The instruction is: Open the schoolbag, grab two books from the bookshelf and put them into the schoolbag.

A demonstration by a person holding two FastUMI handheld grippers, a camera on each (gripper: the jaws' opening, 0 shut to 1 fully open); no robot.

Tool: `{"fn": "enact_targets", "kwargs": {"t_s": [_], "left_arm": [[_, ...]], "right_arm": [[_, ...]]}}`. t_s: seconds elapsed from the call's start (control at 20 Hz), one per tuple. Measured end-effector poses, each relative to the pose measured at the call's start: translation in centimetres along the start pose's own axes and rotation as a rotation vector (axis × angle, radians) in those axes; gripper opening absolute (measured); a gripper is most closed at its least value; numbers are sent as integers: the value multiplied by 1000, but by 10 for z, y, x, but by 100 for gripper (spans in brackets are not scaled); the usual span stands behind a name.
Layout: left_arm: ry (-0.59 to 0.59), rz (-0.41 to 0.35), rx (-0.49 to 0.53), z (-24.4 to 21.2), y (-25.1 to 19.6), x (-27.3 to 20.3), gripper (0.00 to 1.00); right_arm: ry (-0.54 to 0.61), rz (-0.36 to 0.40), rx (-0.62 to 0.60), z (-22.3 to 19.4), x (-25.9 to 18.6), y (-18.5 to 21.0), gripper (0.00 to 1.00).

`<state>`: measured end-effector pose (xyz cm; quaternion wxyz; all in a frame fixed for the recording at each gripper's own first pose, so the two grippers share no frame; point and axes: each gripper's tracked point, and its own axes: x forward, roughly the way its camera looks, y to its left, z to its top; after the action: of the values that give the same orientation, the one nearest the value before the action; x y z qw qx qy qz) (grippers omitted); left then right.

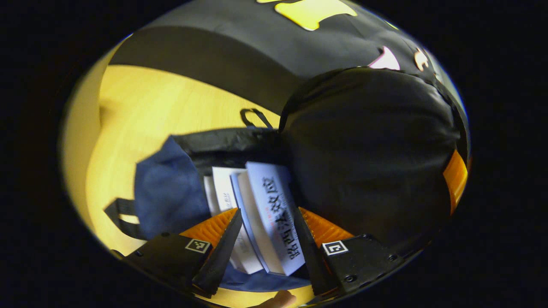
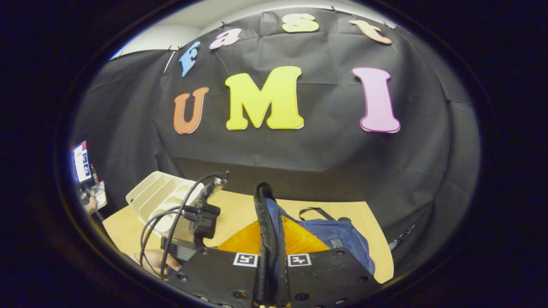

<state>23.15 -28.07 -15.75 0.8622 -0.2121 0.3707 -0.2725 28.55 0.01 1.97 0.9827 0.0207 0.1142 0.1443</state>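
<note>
Left tool [image 1: 267, 239] astride book [image 1: 274, 214] | books in schoolbag [image 1: 171, 192]

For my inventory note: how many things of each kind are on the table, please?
Books: 2, a pale blue one and a white one, both in the bag's mouth
Schoolbags: 1, blue
Bookshelves: 1, cream
Total: 4

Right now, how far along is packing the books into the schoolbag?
Nearly done. The schoolbag lies open on the table, its edge pinched up by the right gripper. The books stand in its mouth, between the left gripper fingers. The bookshelf looks empty. Left: let go so the books settle inside.
</note>
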Motion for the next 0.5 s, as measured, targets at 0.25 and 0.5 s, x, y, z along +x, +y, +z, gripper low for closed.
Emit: {"fn": "enact_targets", "kwargs": {"t_s": [0.25,0.5], "left_arm": [[-64,13,74,3,3,-30,80],[-120,77,86,1,30,-64,80]], "right_arm": [[-7,-58,40,-17,-11,-11,11],[-1,-129,81,-40,-21,-25,11]]}}
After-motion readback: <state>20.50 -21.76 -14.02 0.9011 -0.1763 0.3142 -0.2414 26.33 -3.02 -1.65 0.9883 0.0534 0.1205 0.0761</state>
